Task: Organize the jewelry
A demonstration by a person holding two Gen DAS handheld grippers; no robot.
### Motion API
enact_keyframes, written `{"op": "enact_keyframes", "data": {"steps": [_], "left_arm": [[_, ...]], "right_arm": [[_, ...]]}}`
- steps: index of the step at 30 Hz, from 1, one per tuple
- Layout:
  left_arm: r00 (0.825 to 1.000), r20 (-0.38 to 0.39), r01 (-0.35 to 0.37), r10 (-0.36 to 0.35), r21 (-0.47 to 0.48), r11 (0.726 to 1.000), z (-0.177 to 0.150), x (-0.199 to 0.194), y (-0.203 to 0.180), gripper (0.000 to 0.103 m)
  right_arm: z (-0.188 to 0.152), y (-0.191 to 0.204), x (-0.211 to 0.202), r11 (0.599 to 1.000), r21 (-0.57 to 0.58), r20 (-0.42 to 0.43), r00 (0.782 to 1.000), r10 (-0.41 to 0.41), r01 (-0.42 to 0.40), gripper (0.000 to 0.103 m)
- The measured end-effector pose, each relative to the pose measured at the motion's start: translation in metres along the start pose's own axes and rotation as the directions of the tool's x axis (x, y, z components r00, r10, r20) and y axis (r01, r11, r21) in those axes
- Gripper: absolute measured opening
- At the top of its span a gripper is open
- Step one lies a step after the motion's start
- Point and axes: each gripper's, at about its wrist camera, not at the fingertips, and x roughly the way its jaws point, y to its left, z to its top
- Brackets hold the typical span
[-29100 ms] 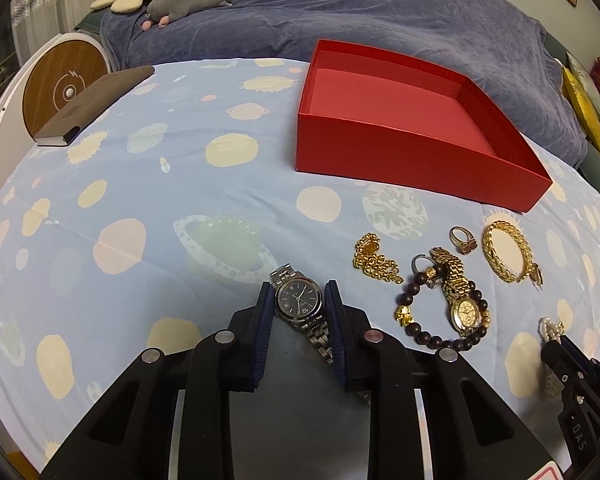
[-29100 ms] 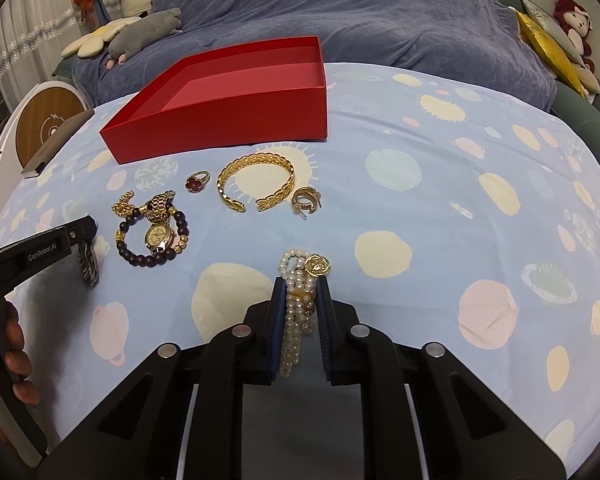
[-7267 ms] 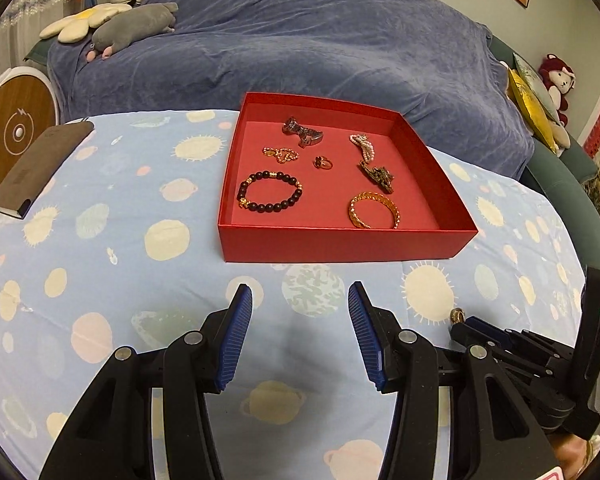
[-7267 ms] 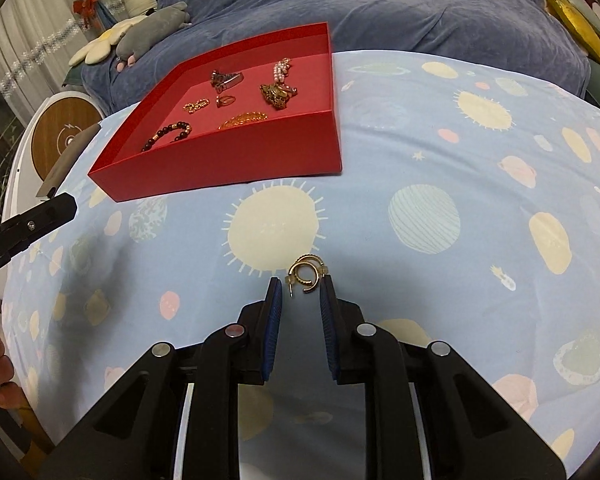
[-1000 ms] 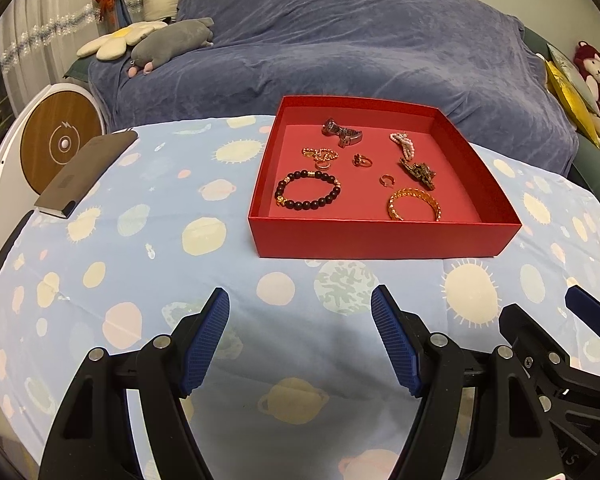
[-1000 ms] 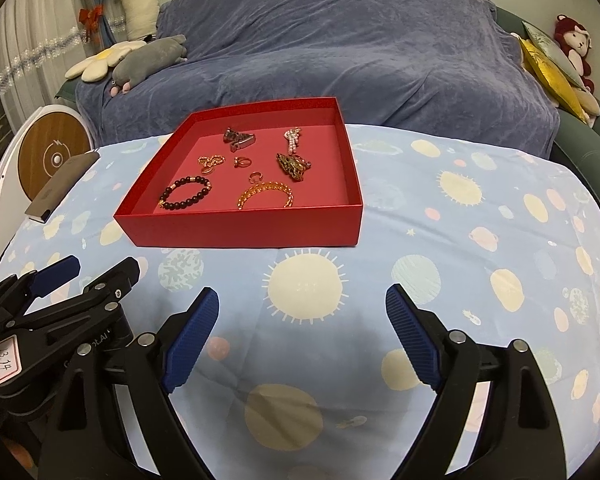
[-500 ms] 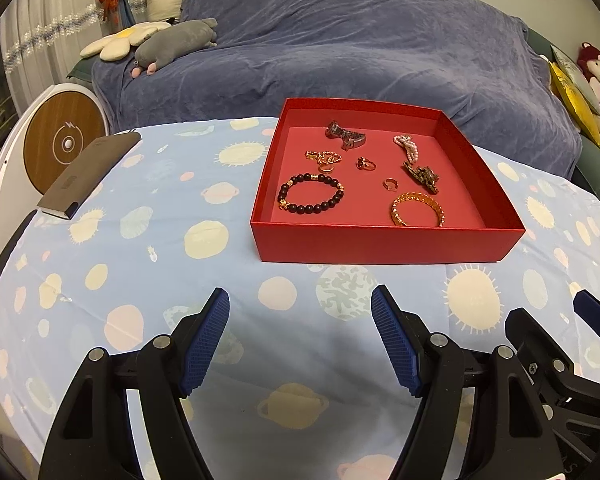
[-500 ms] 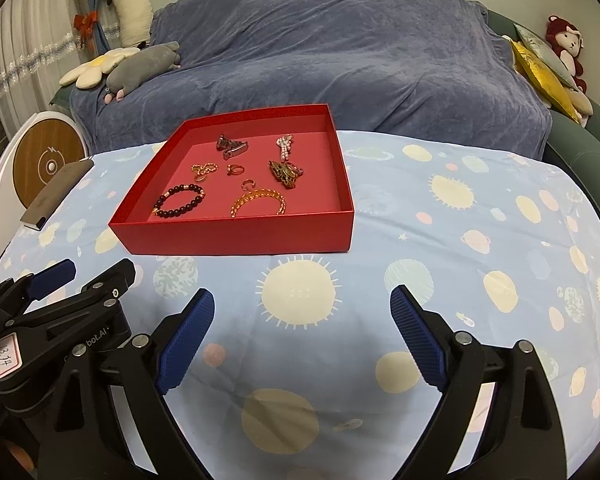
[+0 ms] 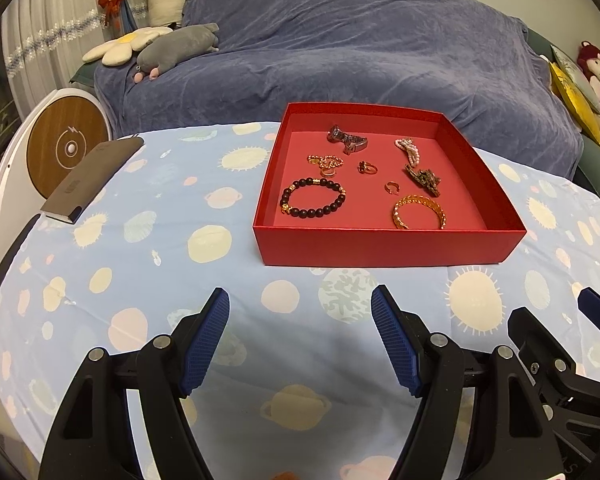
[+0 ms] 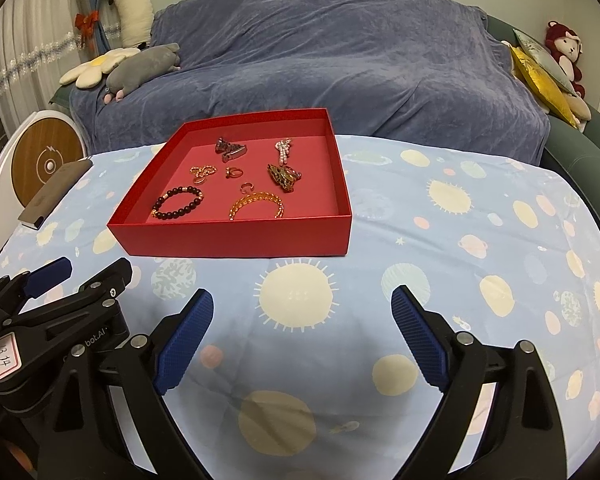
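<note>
A red box [image 9: 380,248] [image 10: 236,242] stands on the planet-print cloth. Inside lie a dark bead bracelet [image 9: 313,197] [image 10: 177,203], a gold bangle [image 9: 419,211] [image 10: 257,203], a silver watch [image 9: 348,139] [image 10: 230,148], a pearl strand [image 9: 409,149] [image 10: 283,149], a gold watch [image 9: 423,178], a gold chain [image 9: 325,162], a ring [image 9: 367,167] and a small gold earring [image 9: 392,187]. My left gripper [image 9: 300,312] is open and empty, hovering in front of the box. My right gripper [image 10: 302,308] is open and empty beside it.
A grey notebook [image 9: 92,178] and a round wood-faced device [image 9: 67,144] sit at the table's left edge. A blue-covered sofa [image 9: 360,48] with plush toys [image 9: 172,46] stands behind the table. Each gripper shows in the other's view [image 9: 560,360] [image 10: 48,312].
Both grippers have drawn back and risen slightly from the box over the last second, staying open. The jewelry in the box has not moved.
</note>
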Motion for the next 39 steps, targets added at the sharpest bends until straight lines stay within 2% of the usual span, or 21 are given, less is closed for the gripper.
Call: {"op": "enact_keyframes", "data": {"steps": [23, 28, 39], "left_arm": [[1.0, 0.002, -0.005, 0.005, 0.002, 1.0, 0.0, -0.001, 0.0, 0.071], [0.999, 0.027, -0.04, 0.039, 0.022, 0.999, 0.002, -0.005, 0.001, 0.071], [1.0, 0.028, -0.009, 0.009, -0.001, 1.0, 0.003, -0.008, 0.004, 0.071]], "right_arm": [[0.0, 0.0, -0.001, 1.0, -0.001, 0.001, 1.0, -0.002, 0.002, 0.088], [0.001, 0.0, -0.001, 1.0, 0.001, 0.002, 1.0, 0.001, -0.001, 0.088], [0.001, -0.002, -0.001, 1.0, 0.0, 0.007, 1.0, -0.002, 0.002, 0.088]]}}
